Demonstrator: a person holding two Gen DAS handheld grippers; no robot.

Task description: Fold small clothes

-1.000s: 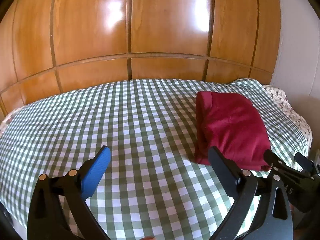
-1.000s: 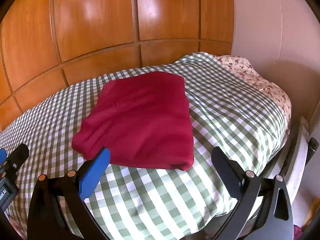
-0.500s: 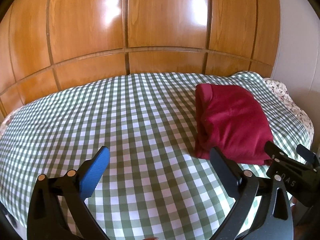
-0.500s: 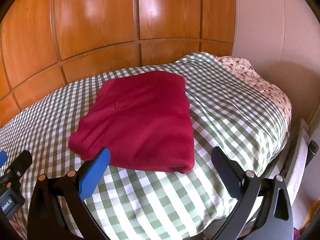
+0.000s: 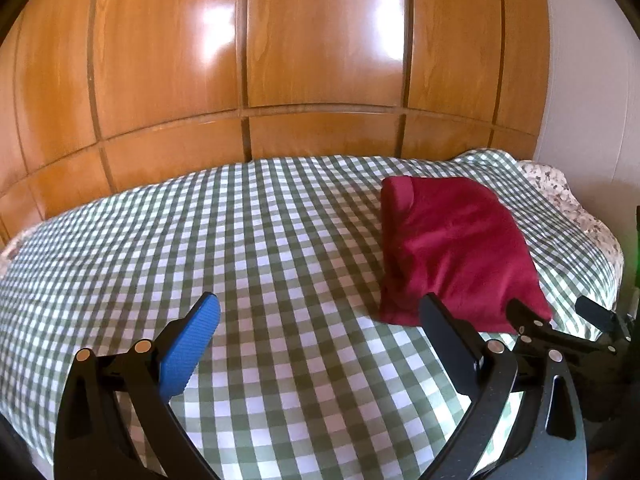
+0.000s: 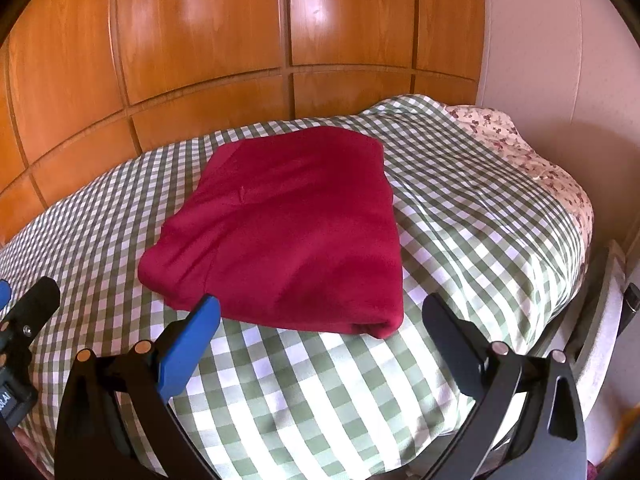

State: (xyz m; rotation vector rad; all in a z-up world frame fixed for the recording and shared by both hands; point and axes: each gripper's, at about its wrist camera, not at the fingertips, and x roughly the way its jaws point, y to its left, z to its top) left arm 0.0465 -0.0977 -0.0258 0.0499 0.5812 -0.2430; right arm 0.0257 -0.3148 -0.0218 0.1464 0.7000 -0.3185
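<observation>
Across the last second very little shifts, and that is the news. In the left wrist view the left hand-held gripper (image 5: 320,320) hangs over bare checked cloth with its jaws spread wide and nothing between them; compared with a second ago the bed (image 5: 240,240) fills slightly less of the frame and the wooden panelling (image 5: 320,60) slightly more, so I judge the tool is easing back and up rather than reaching in. The red garment (image 5: 452,252) lies at about 2 o'clock from that gripper, well apart from its blue pad (image 5: 192,348), and its outline is the same compact rectangle as before.

In the right wrist view the right hand-held gripper (image 6: 320,320) is likewise wide open and holds nothing; the red garment (image 6: 288,232) sits at 12 o'clock just ahead of it, flat on the green-and-white bed (image 6: 460,208), its near rolled edge close to the fingertips but not touching them; the shape matches the earlier pictures, only sliding a little lower in the frame as the camera drifts. A floral sheet (image 6: 520,152) shows at 2 o'clock by the wall (image 6: 540,60).

My reading: both tools have let go, the piece is folded into a neat stack with a thick doubled edge, and no further fold looks needed; whether another garment waits I cannot tell, since none shows on the bed.
</observation>
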